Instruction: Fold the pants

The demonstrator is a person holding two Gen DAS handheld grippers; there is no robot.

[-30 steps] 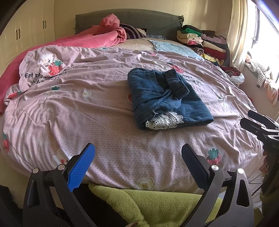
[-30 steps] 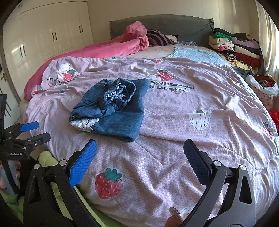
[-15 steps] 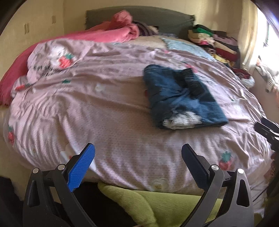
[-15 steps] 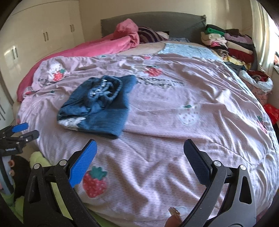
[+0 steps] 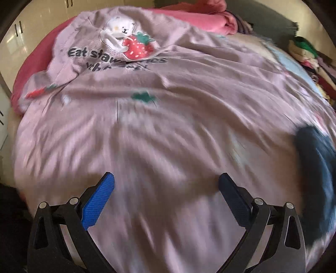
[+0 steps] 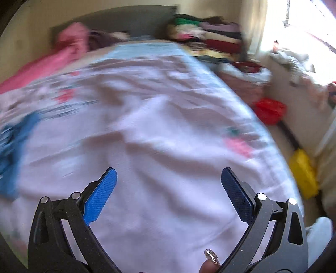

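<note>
The folded blue denim pants lie on the pink strawberry-print duvet, at the far right edge of the left wrist view and as a blurred blue patch at the far left of the right wrist view. My left gripper is open over bare duvet, well left of the pants, with nothing between its fingers. My right gripper is open too, over the duvet to the right of the pants. Both views are motion-blurred. A fingertip shows at the bottom of the right wrist view.
A crumpled pink blanket and a grey headboard are at the head of the bed. Stacked folded clothes sit at the far right corner. Red and yellow items lie on the floor beside the bed.
Both grippers have swung apart: the left view turned left, the right view turned right, so the pants slid to the edge of each view. Both grippers stayed open.
</note>
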